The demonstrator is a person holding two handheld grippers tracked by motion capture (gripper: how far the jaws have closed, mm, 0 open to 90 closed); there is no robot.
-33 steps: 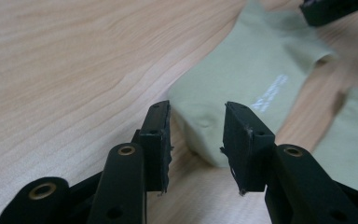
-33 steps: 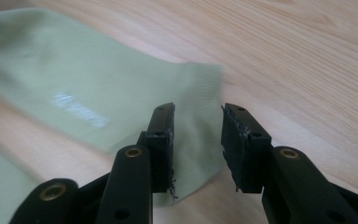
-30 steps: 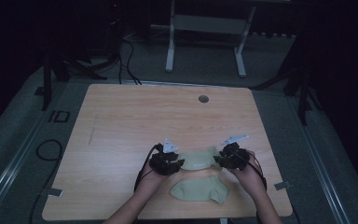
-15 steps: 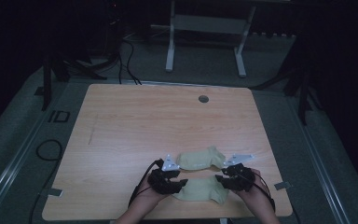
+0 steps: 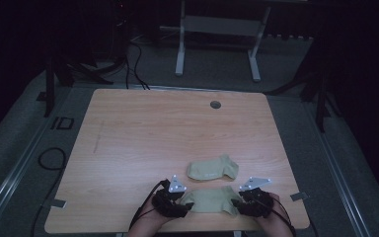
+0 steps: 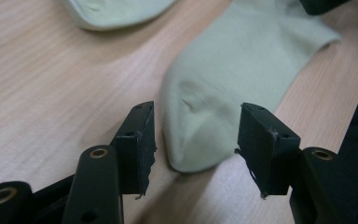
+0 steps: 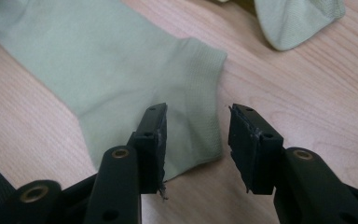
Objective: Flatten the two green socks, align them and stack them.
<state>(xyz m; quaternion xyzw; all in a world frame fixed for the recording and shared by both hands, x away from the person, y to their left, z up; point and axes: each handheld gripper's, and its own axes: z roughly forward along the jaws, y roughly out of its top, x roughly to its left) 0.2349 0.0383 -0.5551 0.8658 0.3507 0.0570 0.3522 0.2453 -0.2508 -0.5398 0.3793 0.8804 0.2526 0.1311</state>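
A pale green ankle sock [image 5: 211, 200] lies flat at the wooden tabletop's [image 5: 143, 133] near edge, a second sock [image 5: 212, 169] just beyond. Left gripper [image 6: 195, 140] and right gripper [image 7: 196, 140] fingers gape at its ends, holding nothing.

Left gripper [image 5: 173, 201] and right gripper [image 5: 250, 201] sit low, side by side, fingers [image 6: 137, 140] spread apart

Your wooden table [image 5: 143, 143] carries two pale green socks [image 5: 212, 168] [image 5: 209, 200] (one near the front edge) and what looks like a grommet hole [image 5: 215, 104].
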